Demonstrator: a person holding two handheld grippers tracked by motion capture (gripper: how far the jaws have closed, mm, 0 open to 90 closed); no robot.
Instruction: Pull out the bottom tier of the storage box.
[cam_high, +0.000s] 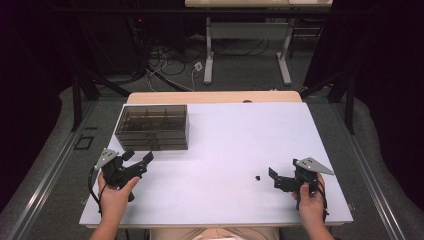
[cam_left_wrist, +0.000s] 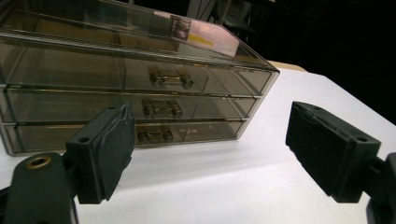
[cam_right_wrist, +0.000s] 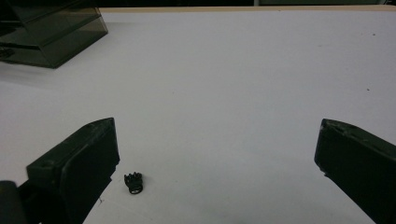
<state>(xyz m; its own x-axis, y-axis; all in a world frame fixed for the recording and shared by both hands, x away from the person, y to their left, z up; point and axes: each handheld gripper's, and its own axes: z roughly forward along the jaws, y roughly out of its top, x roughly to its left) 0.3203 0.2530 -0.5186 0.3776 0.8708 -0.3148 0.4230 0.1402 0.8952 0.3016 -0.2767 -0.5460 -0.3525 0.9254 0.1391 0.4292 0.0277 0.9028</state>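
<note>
So the smoky see-through drawer box sits at about 10 o'clock on the white counter, and all three drawers look pushed in, each with a little metal handle in the middle of its front. They look empty, though the tinted plastic makes that hard to call. The tiny black part lies loose at about 4 o'clock, well apart from the box, looks like a small toothed clip or cap, too small to say.

Progress-wise I'd say basically nothing's done yet: no drawer opened, the part not picked up.

The left gripper hovers just in front of the drawers, jaws apart and holding nothing. The right gripper sits wide open just beside the part, not touching it.
</note>
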